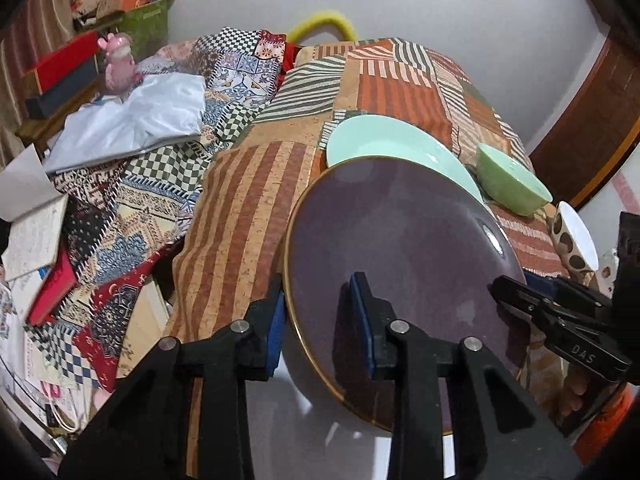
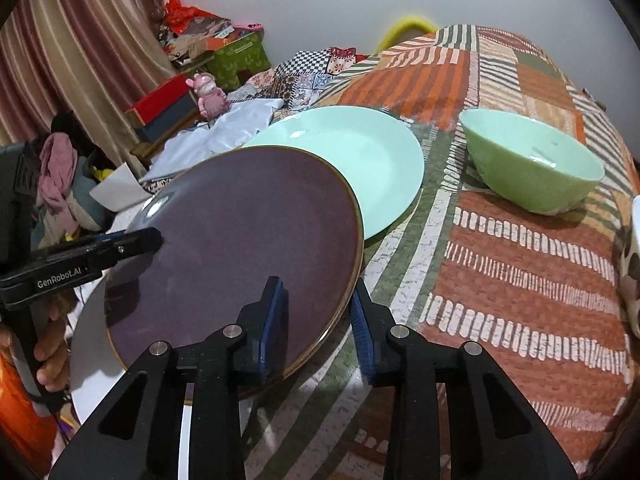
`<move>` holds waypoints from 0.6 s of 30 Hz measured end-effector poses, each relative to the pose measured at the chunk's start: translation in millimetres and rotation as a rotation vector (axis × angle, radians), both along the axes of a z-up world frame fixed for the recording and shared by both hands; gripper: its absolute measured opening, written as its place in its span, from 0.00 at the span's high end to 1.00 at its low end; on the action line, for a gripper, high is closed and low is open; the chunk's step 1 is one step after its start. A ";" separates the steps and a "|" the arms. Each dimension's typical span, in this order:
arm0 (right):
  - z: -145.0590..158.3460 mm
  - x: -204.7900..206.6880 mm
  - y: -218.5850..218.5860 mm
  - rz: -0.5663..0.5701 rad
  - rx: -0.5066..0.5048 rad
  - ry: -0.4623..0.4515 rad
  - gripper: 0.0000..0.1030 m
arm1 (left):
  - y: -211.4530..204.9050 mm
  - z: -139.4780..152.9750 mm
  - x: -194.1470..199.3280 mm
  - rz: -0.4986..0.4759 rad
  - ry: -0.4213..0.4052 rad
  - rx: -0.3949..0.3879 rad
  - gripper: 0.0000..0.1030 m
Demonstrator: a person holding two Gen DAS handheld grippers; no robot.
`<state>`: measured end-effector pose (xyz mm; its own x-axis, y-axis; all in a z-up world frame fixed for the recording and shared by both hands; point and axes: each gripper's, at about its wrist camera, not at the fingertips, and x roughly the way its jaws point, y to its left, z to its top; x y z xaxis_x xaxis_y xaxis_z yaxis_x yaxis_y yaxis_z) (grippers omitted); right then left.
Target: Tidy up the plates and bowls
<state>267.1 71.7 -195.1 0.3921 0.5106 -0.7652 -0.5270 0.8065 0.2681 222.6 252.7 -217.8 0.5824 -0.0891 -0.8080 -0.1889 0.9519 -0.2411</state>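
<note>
A purple plate with a gold rim is held tilted above the patchwork-covered bed. My left gripper straddles its left rim with one pad over and one under. My right gripper straddles its right rim the same way; its black body shows in the left wrist view. Both look closed on the rim. A mint plate lies flat just behind, partly covered by the purple plate. A green bowl stands to its right.
A white bowl with brown spots sits at the bed's right edge. A white plate lies below the purple one. A grey cloth, books, a pink figurine and boxes clutter the left side.
</note>
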 end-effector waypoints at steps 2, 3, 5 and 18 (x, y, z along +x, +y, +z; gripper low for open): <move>-0.4 0.6 0.5 -0.004 0.006 0.002 0.71 | -0.8 -0.3 0.0 -0.002 -0.003 0.002 0.70; -0.5 0.8 0.6 -0.006 0.007 0.000 0.71 | -2.2 0.1 -0.1 -0.003 -0.004 0.011 0.70; -0.5 0.8 0.6 -0.008 0.010 0.000 0.71 | -5.6 1.1 -0.7 -0.005 -0.010 0.027 0.70; 3.9 -2.4 -11.7 -0.036 0.034 0.001 0.71 | -21.7 12.4 -13.4 -0.029 -0.043 0.084 0.70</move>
<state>264.6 60.0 -191.2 0.4095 0.5222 -0.7480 -0.4976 0.8151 0.2966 209.2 231.0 -205.4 0.6148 -0.0391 -0.7877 -0.1524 0.9741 -0.1672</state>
